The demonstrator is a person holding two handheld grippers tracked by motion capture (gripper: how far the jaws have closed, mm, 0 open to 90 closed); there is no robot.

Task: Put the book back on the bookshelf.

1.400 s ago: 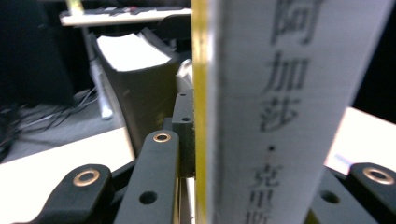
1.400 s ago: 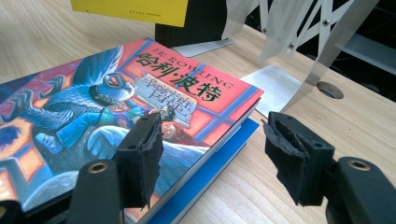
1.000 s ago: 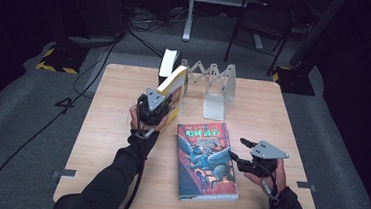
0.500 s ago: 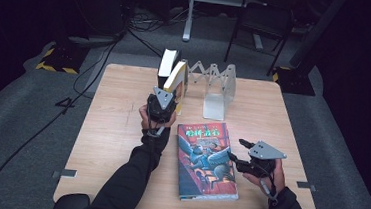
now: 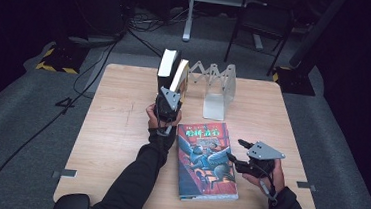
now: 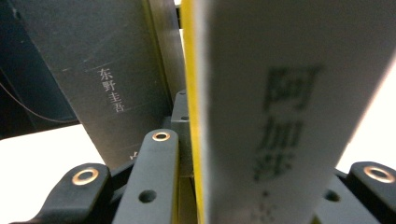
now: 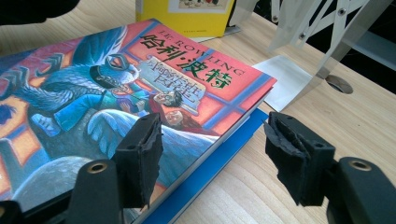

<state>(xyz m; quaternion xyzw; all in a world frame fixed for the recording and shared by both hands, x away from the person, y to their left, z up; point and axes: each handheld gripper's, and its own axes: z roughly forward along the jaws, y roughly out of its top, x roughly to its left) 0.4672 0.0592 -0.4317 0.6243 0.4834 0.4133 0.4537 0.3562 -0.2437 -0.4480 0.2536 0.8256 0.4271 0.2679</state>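
Note:
A book with a yellow cover and white spine [image 5: 180, 78] [image 6: 275, 116] stands nearly upright beside a dark book [image 5: 168, 63] [image 6: 116, 79] at the left end of the white folding rack [image 5: 215, 75]. My left gripper [image 5: 168, 105] [image 6: 261, 186] is shut on its lower part. A colourful picture-cover book [image 5: 207, 159] [image 7: 116, 93] lies flat on the table in front. At that book's right edge my right gripper [image 5: 238, 154] [image 7: 217, 158] is open, one pad over the cover, the other over bare wood.
The wooden table [image 5: 116, 129] has free room on its left half. A white bookend plate [image 5: 215, 106] [image 7: 287, 81] lies at the rack's foot, just behind the flat book. Dark floor, cables and chair legs surround the table.
My left gripper has carried the yellow book to the right and stood it up from a tilt, close against the dark book. The right gripper has stayed where it was.

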